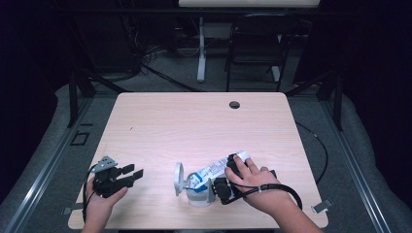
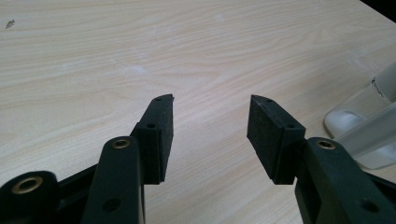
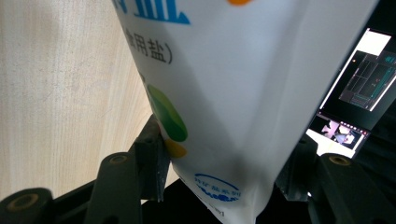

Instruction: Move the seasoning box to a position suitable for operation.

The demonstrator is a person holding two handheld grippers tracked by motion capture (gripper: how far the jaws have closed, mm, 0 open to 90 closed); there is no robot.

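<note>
Jaws of the right gripper (image 3: 224, 186): clamped across the bottom end of a white salt bag (image 3: 233, 84), one pad on each face, the sealed edge sticking out just behind them. Jaws of the left gripper (image 2: 210, 135): wide apart, nothing between them, bare worktop (image 2: 140, 60) ahead. Salt bag, position: tilted, its long axis running from the right jaws, which sit at its high end, down and away toward a clear container (image 1: 197, 191) that stands on the worktop in front of those jaws; the far end of the bag lies at or in the container's mouth, though whether it is cut open cannot be told. Container lid: a white hinged lid (image 1: 179, 178) stands flipped up on the side away from the right jaws. Progress, as judged: bag picked up, tipped and aimed at the opened container, so pouring looks begun or about to begin; emptying the bag, setting it down and shutting the lid appear left to do. Left gripper (image 1: 121, 177), far side: idle, well apart from container and bag.
</note>
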